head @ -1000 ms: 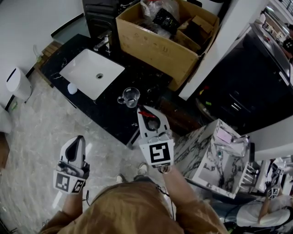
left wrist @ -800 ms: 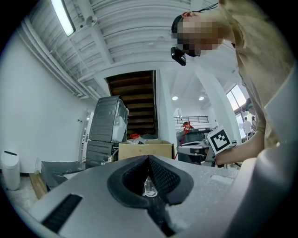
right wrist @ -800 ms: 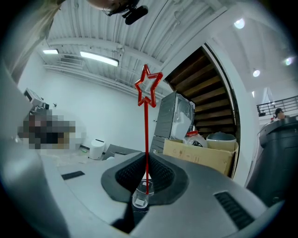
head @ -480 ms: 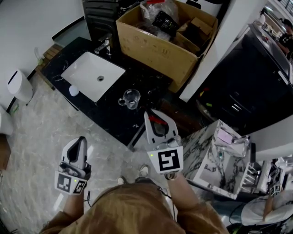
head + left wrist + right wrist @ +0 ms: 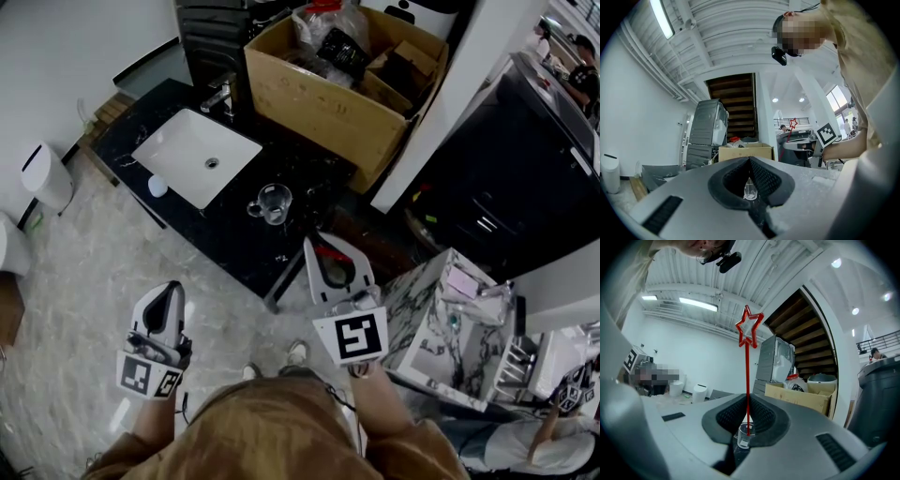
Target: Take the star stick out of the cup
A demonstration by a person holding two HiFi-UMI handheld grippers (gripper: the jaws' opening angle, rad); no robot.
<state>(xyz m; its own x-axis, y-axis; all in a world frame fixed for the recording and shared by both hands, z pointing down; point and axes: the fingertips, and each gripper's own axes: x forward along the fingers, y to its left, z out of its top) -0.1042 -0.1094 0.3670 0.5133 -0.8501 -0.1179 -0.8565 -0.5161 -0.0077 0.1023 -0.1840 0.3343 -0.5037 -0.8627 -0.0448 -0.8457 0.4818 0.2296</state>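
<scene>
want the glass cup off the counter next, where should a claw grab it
Probably the rim: the glass cup stands upright and open, so come from above, straddling the wall, away from its handle on the sink side.

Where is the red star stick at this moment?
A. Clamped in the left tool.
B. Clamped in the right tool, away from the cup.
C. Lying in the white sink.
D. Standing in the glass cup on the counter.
B: the right tool has its jaws shut on the star stick, which stands upright in its view, while the cup stands apart on the black counter.
</scene>
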